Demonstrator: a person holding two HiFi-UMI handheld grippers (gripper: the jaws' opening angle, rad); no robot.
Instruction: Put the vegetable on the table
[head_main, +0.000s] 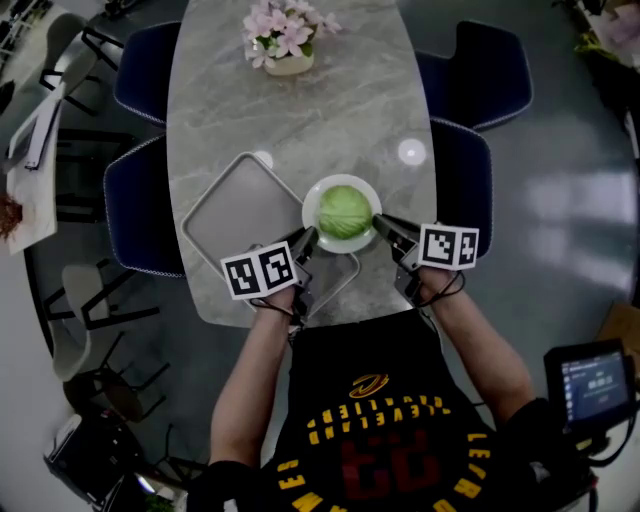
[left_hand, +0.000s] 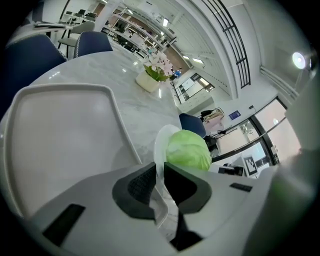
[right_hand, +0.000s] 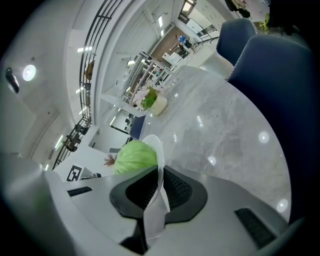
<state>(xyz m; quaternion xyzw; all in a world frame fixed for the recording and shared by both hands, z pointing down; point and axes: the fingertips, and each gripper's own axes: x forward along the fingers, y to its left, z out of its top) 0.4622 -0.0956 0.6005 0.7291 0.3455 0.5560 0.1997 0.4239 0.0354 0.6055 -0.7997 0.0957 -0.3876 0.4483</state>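
Observation:
A green cabbage (head_main: 344, 211) rests in a white plate (head_main: 315, 202) that hangs over the grey marble table (head_main: 300, 120), partly above the tray's right corner. My left gripper (head_main: 308, 240) is shut on the plate's left rim, and my right gripper (head_main: 380, 224) is shut on its right rim. In the left gripper view the plate rim (left_hand: 161, 145) runs between the dark pads (left_hand: 141, 186), with the cabbage (left_hand: 188, 150) just beyond. The right gripper view shows the rim (right_hand: 158, 150) pinched the same way, the cabbage (right_hand: 135, 156) to its left.
A grey square tray (head_main: 240, 210) lies on the table left of the plate. A pot of pink flowers (head_main: 285, 40) stands at the far end. Blue chairs (head_main: 470, 70) flank both sides of the table. The person's torso is close to the near edge.

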